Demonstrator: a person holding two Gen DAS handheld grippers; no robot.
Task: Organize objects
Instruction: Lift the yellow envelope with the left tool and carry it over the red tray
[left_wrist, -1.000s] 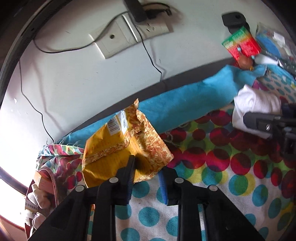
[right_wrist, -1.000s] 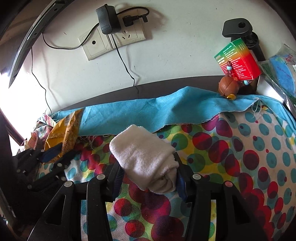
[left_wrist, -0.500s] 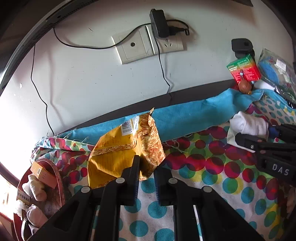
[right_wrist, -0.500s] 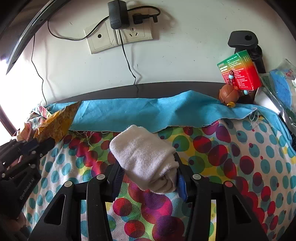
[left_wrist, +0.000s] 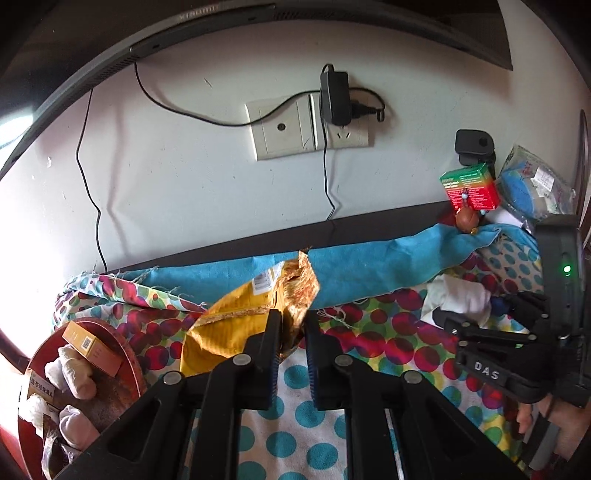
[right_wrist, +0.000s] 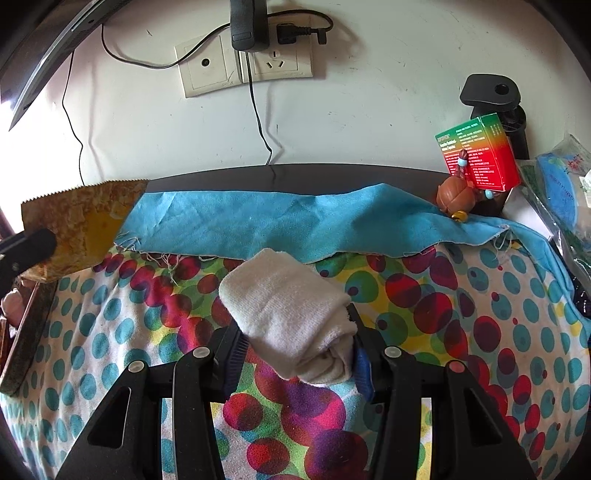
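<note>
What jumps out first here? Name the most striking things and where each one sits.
The loud polka-dot cloth covering the surface grabs the eye first. At centre in the right wrist view, the right tool is shut on a rolled white towel; at centre in the left wrist view, the left tool pinches a torn yellow snack bag. A red-and-green box stands against the wall at far right.

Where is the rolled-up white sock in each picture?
Left wrist view: the rolled white cotton sock sits far right, held in the right tongs.
Right wrist view: it is in the middle, pinched between that gripper's own tongs.
Shared landmark: the green and red cardboard box against the wall, upper right in both.
</note>
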